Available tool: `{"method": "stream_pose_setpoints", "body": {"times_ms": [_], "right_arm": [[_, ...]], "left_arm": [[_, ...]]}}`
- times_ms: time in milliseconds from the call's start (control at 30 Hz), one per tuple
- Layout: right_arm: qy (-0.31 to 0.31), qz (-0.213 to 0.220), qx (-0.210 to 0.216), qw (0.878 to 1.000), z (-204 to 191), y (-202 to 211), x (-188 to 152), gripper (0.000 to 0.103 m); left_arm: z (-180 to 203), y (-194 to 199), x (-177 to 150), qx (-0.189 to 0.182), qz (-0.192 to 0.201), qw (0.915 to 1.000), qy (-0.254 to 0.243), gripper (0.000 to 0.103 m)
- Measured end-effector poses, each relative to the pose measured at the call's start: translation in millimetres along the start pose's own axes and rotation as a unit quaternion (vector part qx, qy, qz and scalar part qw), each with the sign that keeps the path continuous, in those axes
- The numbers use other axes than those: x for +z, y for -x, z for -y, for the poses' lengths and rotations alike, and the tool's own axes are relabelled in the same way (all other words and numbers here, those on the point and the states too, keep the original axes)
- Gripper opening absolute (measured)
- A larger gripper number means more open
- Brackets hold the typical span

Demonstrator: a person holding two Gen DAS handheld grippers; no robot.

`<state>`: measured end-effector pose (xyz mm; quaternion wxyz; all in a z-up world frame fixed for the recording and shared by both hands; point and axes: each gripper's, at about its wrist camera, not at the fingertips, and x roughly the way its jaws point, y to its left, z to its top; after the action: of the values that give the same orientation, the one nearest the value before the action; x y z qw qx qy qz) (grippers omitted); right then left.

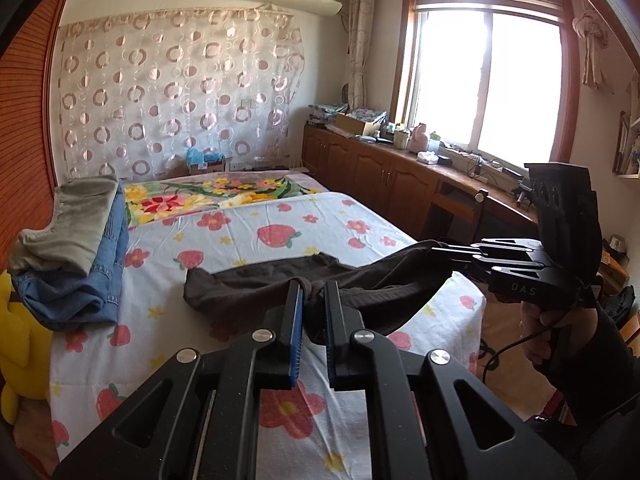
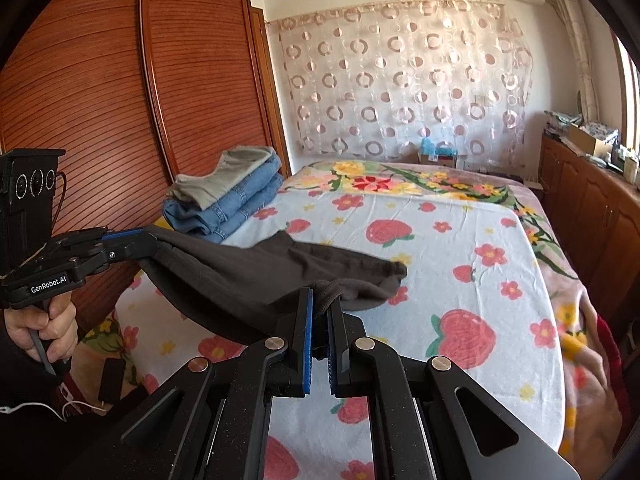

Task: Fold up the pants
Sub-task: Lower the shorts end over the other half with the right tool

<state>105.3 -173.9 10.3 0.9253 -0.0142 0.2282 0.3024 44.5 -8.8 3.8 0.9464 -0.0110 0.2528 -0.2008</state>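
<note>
Dark brown pants (image 1: pixel 248 292) hang lifted at one edge between my two grippers, while their far part still rests on the strawberry-print bed sheet (image 1: pixel 280 216). My left gripper (image 1: pixel 312 286) is shut on a bunched bit of that edge. At the right of the left wrist view, my right gripper (image 1: pixel 436 247) pinches the other end, held by a hand. In the right wrist view the right gripper (image 2: pixel 320 298) is shut on the pants (image 2: pixel 248 276), and the left gripper (image 2: pixel 154 240) clamps the cloth at the left, above the sheet (image 2: pixel 460 272).
A stack of folded jeans topped by a grey garment (image 1: pixel 80 248) (image 2: pixel 232 196) sits at the bed's side by the wooden wardrobe (image 2: pixel 100 100). A yellow plush (image 1: pixel 16 340) lies beside it. Wooden cabinets (image 1: pixel 380 176) with clutter run under the window. A floral blanket (image 2: pixel 400 180) covers the bed's head.
</note>
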Motion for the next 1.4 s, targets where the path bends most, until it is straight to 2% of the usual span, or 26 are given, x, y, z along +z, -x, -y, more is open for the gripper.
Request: {"method": "stream_pose_setpoints", "body": {"times_ms": [200,533,967,1400], "right_arm": [[0.003,0.004,0.001,1.000,-0.7,2.7,-2.1,0.006],[-0.006,-0.026,0.002,1.000,8.8,-33.6,-3.2,0.005],[-0.003,-0.007,-0.020,1.000,14.9,-74.7,29.2,0.005],[-0.010,-0.048,-0.033,0.998,23.6,-135.0,36.7,0.005]], "left_arm": [[-1.0,-4.0,-1.5,0.001,-0.004,1.0000,-0.002,0.010],[-19.7,-35.6,-20.8,0.010,-0.044,0.9986,0.027,0.010],[-34.6,-55.0,13.9,0.034,-0.014,0.9990,0.024,0.010],[-54.9,-90.7,9.9,0.056,-0.049,0.9965,0.038,0.012]]}}
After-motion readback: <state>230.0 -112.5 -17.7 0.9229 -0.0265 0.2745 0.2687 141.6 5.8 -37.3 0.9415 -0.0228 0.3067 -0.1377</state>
